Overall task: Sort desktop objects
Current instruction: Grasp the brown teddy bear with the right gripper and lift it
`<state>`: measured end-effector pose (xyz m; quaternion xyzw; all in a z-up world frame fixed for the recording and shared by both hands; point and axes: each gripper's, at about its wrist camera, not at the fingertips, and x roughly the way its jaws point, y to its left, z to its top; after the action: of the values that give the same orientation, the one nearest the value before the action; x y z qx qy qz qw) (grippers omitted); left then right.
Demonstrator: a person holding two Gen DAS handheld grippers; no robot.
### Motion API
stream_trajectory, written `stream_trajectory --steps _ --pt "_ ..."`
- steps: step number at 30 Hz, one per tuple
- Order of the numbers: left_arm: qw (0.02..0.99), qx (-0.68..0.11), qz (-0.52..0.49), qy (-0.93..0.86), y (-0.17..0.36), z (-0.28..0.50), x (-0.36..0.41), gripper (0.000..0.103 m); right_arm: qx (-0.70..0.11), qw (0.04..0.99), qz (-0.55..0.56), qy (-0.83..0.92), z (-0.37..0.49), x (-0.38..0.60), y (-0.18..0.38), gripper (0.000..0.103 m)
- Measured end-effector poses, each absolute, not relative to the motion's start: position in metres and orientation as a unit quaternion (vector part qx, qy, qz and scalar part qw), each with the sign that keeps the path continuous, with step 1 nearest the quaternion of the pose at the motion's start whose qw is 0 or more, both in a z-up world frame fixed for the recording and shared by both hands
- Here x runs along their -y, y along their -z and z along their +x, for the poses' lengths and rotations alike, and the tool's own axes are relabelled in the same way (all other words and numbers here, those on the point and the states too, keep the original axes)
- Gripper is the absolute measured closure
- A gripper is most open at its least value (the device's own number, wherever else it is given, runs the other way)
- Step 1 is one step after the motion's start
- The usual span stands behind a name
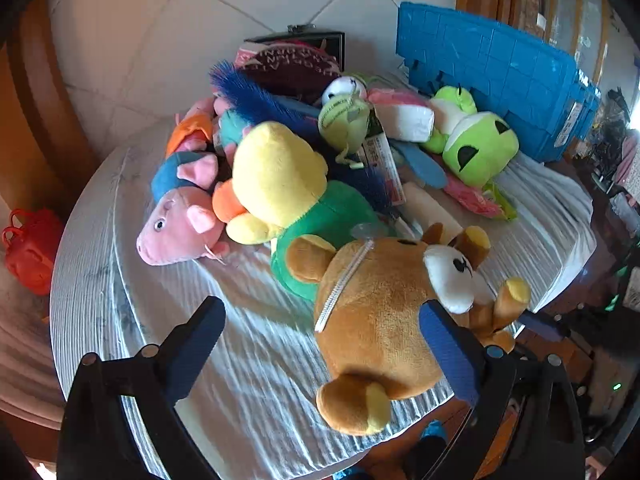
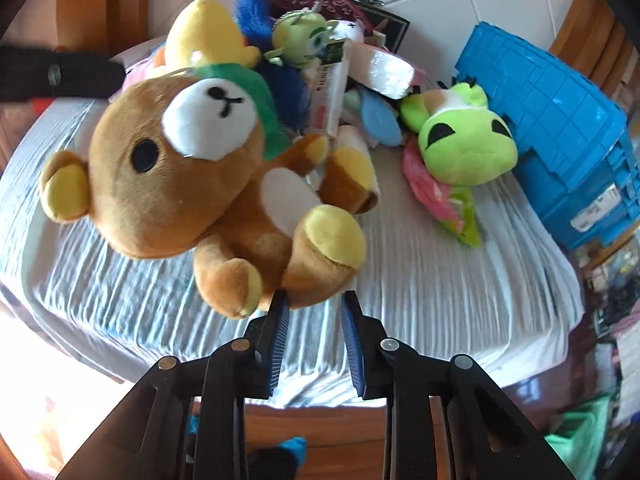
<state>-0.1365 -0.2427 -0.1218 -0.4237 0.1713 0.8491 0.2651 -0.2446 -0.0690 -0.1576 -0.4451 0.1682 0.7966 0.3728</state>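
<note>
Step in hand looks like pick-and-lift of the brown bear plush (image 2: pixel 188 168): right gripper (image 2: pixel 314 304) has its fingers pinching the bear's lower body near one foot, bear appears held up above the surface (image 2: pixel 420 280), head tilted to the left in the right wrist view. Left gripper (image 1: pixel 320 328) is spread wide, nothing between the fingers; its right-hand pad (image 1: pixel 448 344) sits in front of the bear's head, contact unclear. Rest of the toys in a heap at the back: pink pig (image 1: pixel 180 220), yellow duck in green (image 1: pixel 276 180), blue fuzzy thing (image 1: pixel 248 96), small green figure with tag (image 1: pixel 344 120), lime frog plush (image 2: pixel 464 144) on pink packaging. Likely next: carry bear over to the blue crate (image 2: pixel 560 128) at the right edge, without dragging the pile; the pinch at the bottom means it may swing. Surface is round-edged, covered in wrinkled pale striped cloth. Room: white tiled floor (image 1: pixel 160 20), wood furniture, red bag (image 1: pixel 30 248) on the floor at left.
</note>
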Motion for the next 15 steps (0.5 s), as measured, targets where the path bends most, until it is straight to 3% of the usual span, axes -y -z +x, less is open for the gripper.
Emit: stream_trajectory --steps 5,7,9,11,13,15 --pt "0.274 -0.189 -0.453 -0.827 0.164 -0.112 0.246 0.003 -0.258 0.348 -0.408 -0.804 -0.218 0.050 0.153 0.074" --pt "0.255 -0.200 -0.470 -0.821 0.184 -0.106 0.251 0.003 -0.293 0.328 -0.393 -0.807 -0.213 0.051 0.153 0.064" --pt "0.247 -0.195 -0.477 -0.821 0.195 -0.102 0.260 0.003 -0.320 0.309 -0.378 -0.812 -0.212 0.055 0.150 0.031" --pt "0.258 -0.176 -0.477 -0.821 0.195 -0.098 0.269 0.003 -0.333 0.293 -0.366 -0.818 -0.215 0.060 0.147 0.021" --pt "0.260 -0.173 -0.461 -0.831 0.187 -0.093 0.277 0.003 -0.336 0.285 -0.363 -0.821 -0.223 0.068 0.142 0.020" --pt "0.267 -0.176 -0.443 -0.838 0.178 -0.089 0.283 0.003 -0.339 0.278 -0.360 -0.824 -0.229 0.072 0.139 0.004"
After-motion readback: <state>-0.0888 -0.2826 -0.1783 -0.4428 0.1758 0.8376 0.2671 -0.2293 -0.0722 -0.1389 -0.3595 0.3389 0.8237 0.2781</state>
